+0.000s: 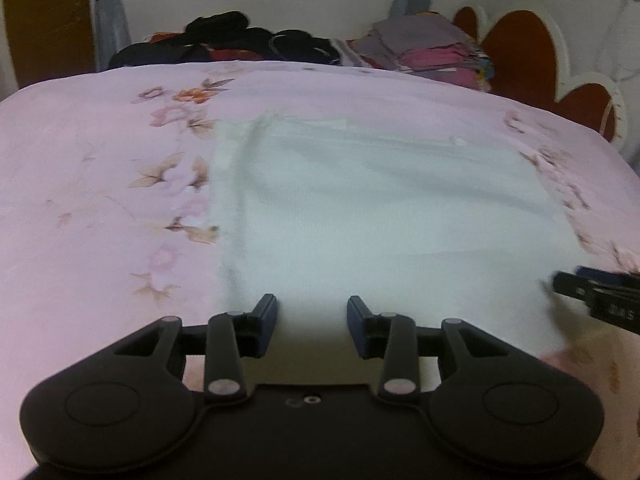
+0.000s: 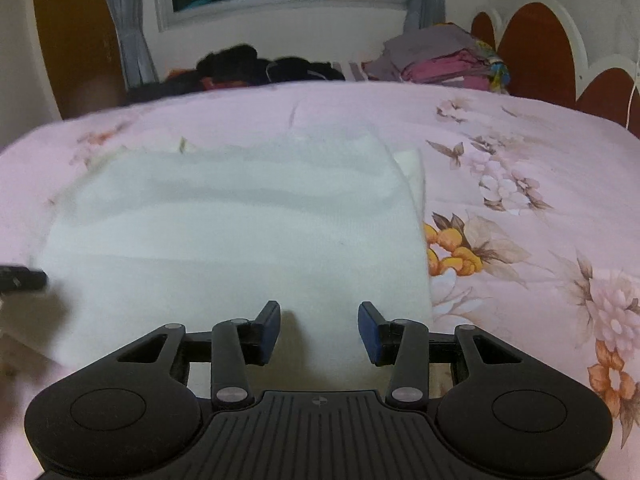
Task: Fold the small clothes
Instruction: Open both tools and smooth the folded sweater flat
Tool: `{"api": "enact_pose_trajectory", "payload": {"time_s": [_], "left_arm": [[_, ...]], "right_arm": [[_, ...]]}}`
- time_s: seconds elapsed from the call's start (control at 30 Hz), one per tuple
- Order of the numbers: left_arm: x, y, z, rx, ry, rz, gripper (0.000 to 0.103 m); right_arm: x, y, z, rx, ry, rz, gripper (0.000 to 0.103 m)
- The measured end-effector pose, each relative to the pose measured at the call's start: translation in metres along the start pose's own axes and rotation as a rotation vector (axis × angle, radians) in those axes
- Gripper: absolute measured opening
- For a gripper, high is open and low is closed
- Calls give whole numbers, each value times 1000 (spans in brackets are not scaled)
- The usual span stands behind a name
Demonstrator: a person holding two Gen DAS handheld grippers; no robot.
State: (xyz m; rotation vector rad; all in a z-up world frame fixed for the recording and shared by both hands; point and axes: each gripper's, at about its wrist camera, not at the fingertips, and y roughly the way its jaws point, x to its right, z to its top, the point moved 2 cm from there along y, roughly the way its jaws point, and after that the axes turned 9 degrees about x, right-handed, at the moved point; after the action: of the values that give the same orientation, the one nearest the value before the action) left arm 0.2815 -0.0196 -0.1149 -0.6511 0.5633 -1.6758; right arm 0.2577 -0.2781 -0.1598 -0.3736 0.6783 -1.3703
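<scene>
pink floral bedding (image 1: 80,168) fills the left wrist view, with a white garment (image 1: 380,216) spread flat across its middle. the left gripper (image 1: 312,320) sits low over the near edge of that garment, its 2 blue-padded fingers (image 1: 266,316) spread apart with only cloth showing between them, gripping nothing. the right gripper (image 1: 596,292) pokes in from the right edge, at the garment's near right corner. beyond the bed lie a dark clothes heap (image 1: 224,42) and a folded stack (image 1: 424,50) beside a red scalloped headboard (image 1: 532,56).

pink bedding (image 2: 540,184) again in the right wrist view, the white garment (image 2: 240,220) lying left of centre, its right edge rolled. the right gripper (image 2: 319,326) hovers at the garment's near edge, fingers (image 2: 370,332) wide apart and empty. the left gripper (image 2: 20,278) shows at the left edge, blurred.
</scene>
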Motion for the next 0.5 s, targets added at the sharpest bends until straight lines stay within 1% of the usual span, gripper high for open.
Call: {"api": "enact_pose_trajectory", "payload": {"time_s": [0.13, 0.27, 0.37, 0.43, 0.5], "left_arm": [[17, -2, -7, -8, 19, -29, 41], [19, 3, -19, -33, 39, -18, 44], [11, 4, -26, -34, 34, -3, 44], [9, 3, -28, -31, 42, -4, 44], [6, 1, -29, -31, 41, -7, 44]], "right_arm": [[-26, -5, 1, 3, -1, 59, 43], [-53, -5, -4, -8, -33, 96, 43], [-55, 1, -13, -26, -62, 72, 43], [-44, 3, -18, -35, -42, 45, 43], [-30, 4, -22, -38, -47, -1, 43]]}}
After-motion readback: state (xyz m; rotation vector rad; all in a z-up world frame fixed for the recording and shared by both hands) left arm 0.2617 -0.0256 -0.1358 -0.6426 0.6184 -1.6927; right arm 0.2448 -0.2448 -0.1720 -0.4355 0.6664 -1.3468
